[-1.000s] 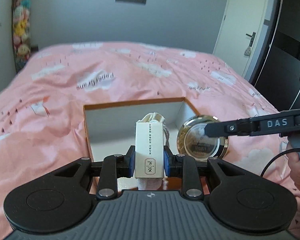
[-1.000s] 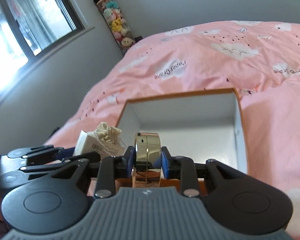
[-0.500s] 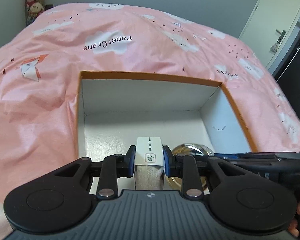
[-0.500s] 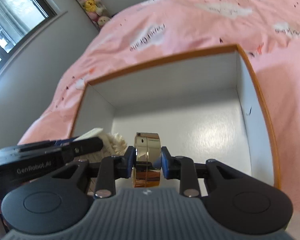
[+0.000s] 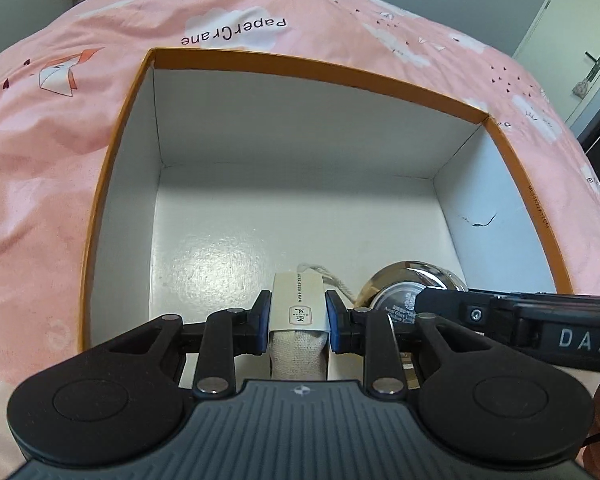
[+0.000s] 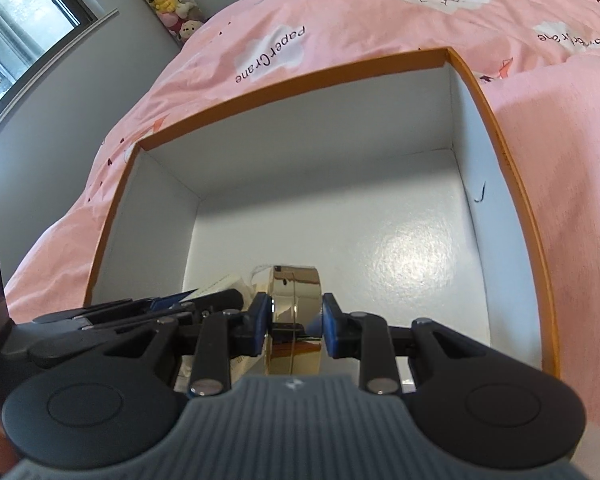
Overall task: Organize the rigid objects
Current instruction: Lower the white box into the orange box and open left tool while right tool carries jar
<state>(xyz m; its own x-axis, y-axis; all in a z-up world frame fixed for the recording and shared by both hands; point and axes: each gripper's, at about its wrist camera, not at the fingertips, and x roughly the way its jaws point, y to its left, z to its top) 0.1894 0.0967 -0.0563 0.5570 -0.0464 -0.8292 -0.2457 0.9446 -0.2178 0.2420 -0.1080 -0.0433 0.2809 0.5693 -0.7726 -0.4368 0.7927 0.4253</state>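
Between the blue fingers of the left gripper (image 5: 298, 317) sits a small cloth pouch (image 5: 297, 350) with a paper label, pinched tight. Just to its right, the right gripper (image 6: 296, 318) is clamped on a round gold tin (image 6: 294, 320). Beyond and below both pairs of fingers lies the white floor of an open orange-rimmed box (image 5: 112, 148), resting on a pink bedspread (image 5: 40, 128).

"PaperCrane" is showing upside down on the pink bedspread (image 5: 236, 32); "DAS" is showing in white on the right gripper (image 5: 420, 308). The pouch's card label (image 5: 298, 308) is staying unreadable.
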